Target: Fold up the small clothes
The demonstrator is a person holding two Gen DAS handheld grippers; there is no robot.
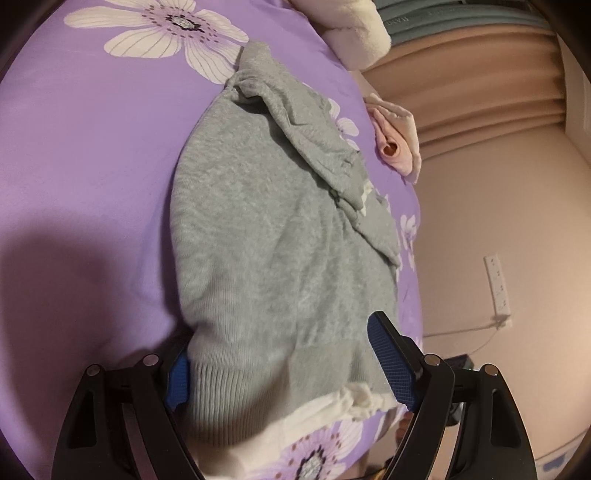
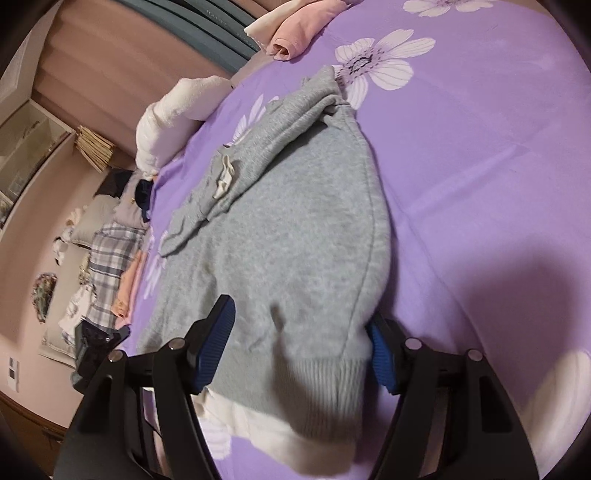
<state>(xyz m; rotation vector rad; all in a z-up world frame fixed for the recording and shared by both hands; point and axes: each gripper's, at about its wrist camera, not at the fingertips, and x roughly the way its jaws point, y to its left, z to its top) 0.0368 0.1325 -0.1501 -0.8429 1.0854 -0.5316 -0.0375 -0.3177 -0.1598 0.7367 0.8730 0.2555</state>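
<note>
A small grey knit sweater (image 1: 273, 236) with a white under-hem lies on the purple flowered bedspread (image 1: 92, 147), its sleeves folded across the far part. My left gripper (image 1: 284, 365) is open, its blue pads either side of the ribbed hem corner. The sweater shows in the right wrist view (image 2: 295, 229) too. My right gripper (image 2: 303, 350) is open, with the other ribbed hem corner (image 2: 325, 373) lying between its jaws. The white under-hem (image 2: 258, 424) sticks out below the grey hem.
Folded pink clothes (image 1: 395, 147) and a cream fleece bundle (image 1: 354, 33) lie at the bed's far edge. In the right wrist view the pink clothes (image 2: 299, 29) and cream bundle (image 2: 173, 110) appear again, with piled clothes (image 2: 107, 266) beside the bed. A wall socket (image 1: 496, 284) is on the right.
</note>
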